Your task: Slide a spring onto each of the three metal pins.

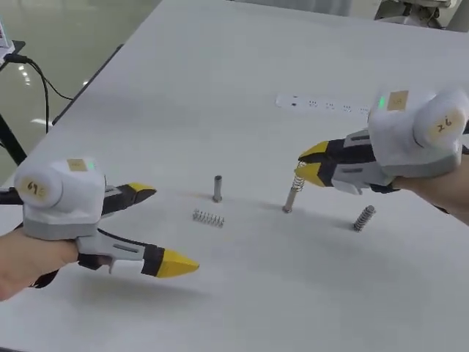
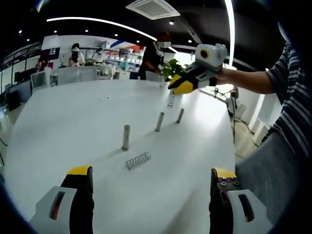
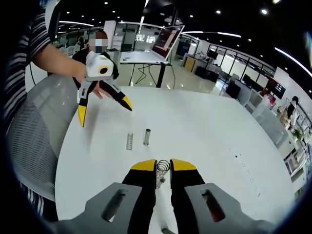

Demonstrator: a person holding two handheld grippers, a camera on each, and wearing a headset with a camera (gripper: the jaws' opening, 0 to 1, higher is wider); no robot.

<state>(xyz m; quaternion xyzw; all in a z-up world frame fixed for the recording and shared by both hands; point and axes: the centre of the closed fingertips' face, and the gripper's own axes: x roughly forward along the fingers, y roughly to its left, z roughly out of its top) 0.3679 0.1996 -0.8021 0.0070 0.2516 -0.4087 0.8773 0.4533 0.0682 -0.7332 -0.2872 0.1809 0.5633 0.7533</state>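
Both jaws of your right gripper (image 1: 314,163) are clenched on a spring (image 1: 298,180). They pinch it near its upper end, so the coils hang below the yellow tips. The right gripper view shows those coils squeezed between the two tips. The lower end of the spring sits right at the top of the leaning pin (image 1: 291,199), which stands tilted on the white table (image 1: 220,88). I cannot tell whether the coils have begun to pass over the tip of the pin.

Near that pin, on your right, a second coil (image 1: 363,218) leans on the table. It is too small to tell whether a pin runs through it.

On the other side stands the upright pin (image 1: 218,188), bare. Just in front of it a loose spring (image 1: 208,218) lies flat on its side, apart from the pin.

Your left gripper (image 1: 160,227) hovers low over the near left part of the table, well apart from the pins. Its jaws are spread wide with nothing between them. In the left gripper view the loose spring lies ahead of the two tips, with the upright pin just beyond it.

At the far side of the table lies a white power strip (image 1: 322,105).
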